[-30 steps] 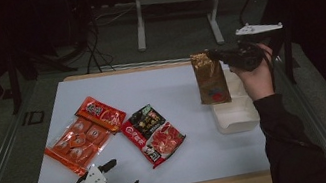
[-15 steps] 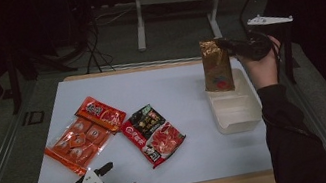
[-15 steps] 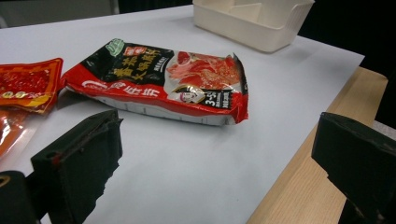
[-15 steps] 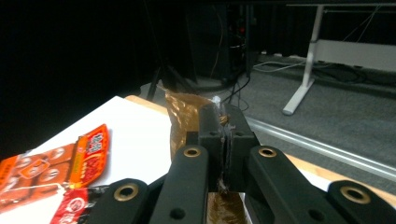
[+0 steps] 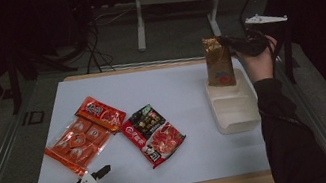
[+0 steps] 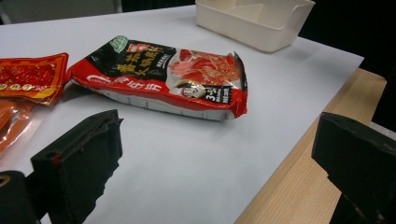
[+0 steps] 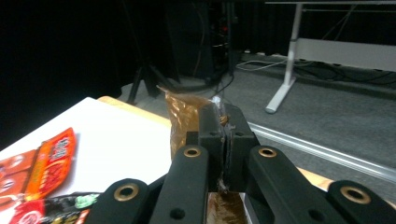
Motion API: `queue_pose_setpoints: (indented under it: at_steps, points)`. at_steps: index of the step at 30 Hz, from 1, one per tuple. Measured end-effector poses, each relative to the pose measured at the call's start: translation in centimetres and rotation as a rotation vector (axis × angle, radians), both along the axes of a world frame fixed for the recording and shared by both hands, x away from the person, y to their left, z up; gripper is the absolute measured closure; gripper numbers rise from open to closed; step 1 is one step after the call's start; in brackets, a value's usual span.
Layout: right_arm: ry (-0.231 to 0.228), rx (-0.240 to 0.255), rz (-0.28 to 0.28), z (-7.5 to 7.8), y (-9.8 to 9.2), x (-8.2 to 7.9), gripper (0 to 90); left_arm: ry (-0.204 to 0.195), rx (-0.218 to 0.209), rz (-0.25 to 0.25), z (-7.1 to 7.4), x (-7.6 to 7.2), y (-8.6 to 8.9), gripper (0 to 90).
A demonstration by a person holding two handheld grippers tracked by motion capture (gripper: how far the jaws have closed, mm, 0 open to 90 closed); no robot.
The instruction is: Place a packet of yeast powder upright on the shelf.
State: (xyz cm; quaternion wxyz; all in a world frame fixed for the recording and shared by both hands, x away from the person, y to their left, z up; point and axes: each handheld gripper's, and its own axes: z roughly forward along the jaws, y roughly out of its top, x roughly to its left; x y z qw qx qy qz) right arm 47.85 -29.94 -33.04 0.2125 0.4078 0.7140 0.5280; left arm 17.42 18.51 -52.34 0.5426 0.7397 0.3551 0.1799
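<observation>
So our right gripper [image 5: 236, 44], pinched tight on the top of the shiny brown foil pouch [image 5: 218, 61], has just carried it over to the cream plastic bin [image 5: 235, 111] at 3 o'clock on the counter [image 5: 186, 92], bottom edge dipping in, so we're basically ready to drop it, while the left gripper [image 5: 111, 182] hangs wide open and empty at 7 o'clock.

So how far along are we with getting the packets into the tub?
None is lying in the white tub yet. In hand: the right gripper is shut on the brown packet, upright at the tub's far end. Left: three packets on the table, two orange and one black-and-red. The left gripper is open.
</observation>
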Motion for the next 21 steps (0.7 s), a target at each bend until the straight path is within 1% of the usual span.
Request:
queue_pose_setpoints:
  at_steps: [4, 7, 11, 14, 15, 16, 18, 19, 21]
  points:
    - [-0.028, -0.002, -0.006, -0.1, -0.4, 0.8, 88.7, 0.005, -0.003, 0.010, 0.0, -0.2, 0.2, 2.0]
    - [-0.039, -0.015, -0.026, -0.3, -0.7, 1.3, 88.7, 0.008, -0.006, 0.015, -0.1, -0.3, 0.2, 2.0]
    - [-0.039, -0.034, -0.039, -0.8, -0.8, 1.8, 88.7, 0.008, -0.003, 0.016, -0.1, -0.4, 0.2, 2.0]
    - [-0.053, -0.028, -0.027, -1.6, -0.9, 2.4, 88.6, 0.009, 0.000, 0.017, -0.1, -0.4, 0.2, 2.0]
    - [-0.051, -0.023, -0.020, -1.7, -0.9, 2.5, 88.7, 0.010, -0.001, 0.017, -0.1, -0.4, 0.2, 2.0]
    - [-0.062, -0.033, -0.020, -1.9, -0.9, 2.6, 88.6, 0.011, -0.001, 0.017, -0.1, -0.4, 0.2, 2.0]
    - [-0.065, -0.038, -0.003, -2.3, -0.8, 2.8, 88.6, 0.012, -0.002, 0.017, -0.1, -0.4, 0.2, 2.0]
    - [-0.067, -0.053, -0.006, -2.5, -0.7, 2.9, 88.6, 0.012, -0.002, 0.018, -0.1, -0.4, 0.2, 2.0]
    - [-0.057, -0.037, 0.010, -2.9, -0.7, 3.0, 88.6, 0.012, 0.001, 0.015, -0.1, -0.4, 0.2, 2.0]
